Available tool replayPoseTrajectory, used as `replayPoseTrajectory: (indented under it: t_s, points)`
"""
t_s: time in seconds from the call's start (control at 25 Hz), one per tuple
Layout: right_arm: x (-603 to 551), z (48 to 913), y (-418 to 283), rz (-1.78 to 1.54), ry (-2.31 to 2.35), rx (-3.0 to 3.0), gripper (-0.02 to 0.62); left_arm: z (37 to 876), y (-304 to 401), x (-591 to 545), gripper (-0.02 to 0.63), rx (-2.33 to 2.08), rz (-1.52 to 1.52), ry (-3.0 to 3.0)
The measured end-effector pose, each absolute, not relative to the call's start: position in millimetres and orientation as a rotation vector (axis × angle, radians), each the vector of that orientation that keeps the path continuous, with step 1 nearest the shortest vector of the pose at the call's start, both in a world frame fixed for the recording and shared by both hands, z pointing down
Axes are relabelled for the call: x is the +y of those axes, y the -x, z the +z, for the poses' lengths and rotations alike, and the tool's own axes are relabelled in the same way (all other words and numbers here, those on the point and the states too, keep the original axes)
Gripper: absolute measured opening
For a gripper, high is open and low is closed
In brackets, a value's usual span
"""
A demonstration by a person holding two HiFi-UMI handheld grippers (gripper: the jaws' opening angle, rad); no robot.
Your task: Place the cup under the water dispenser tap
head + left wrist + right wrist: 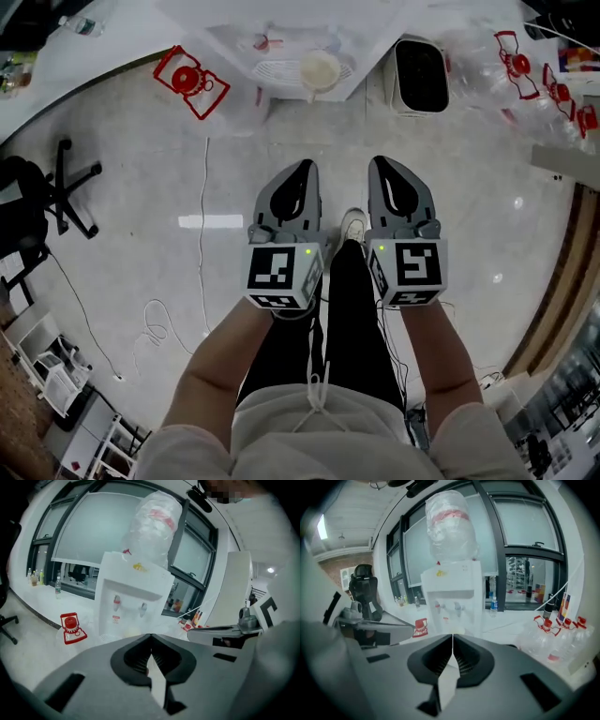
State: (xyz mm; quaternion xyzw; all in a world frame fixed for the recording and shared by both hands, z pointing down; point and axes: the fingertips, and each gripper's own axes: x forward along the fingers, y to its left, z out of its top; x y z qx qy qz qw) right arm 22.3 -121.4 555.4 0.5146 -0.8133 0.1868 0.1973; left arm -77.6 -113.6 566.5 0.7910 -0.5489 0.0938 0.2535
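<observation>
A pale cream cup (320,68) is seen standing upright, mouth upward, on the grille (278,68) under the water dispenser (136,585) taps. The left tongs (307,166) and right tongs (380,161) are clenched on nothing.

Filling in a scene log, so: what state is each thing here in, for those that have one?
left hand-held gripper: shut, empty
right hand-held gripper: shut, empty
water dispenser: upright, bottle seated on top
cup: upright on the dispenser's tray, ungripped

Pale glossy floor (122,169), black office chair (33,202), white cable (204,216) across it, tall dark-framed windows (525,527)
</observation>
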Motion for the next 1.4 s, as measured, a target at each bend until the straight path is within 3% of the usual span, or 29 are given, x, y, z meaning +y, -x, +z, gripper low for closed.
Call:
replayPoseTrajectory:
  t_s: [0.6,1.4]
  points:
    - [-112,300,-10,0.252,-1.581,-2.459,0.028,307,93,-117,0.019,-1.565,0.034,-2.41]
    - [-94,119,-23,-0.033,-1.617,-2.636,0.028,108,83,-112,0.019,-1.556,-0.274,-2.641]
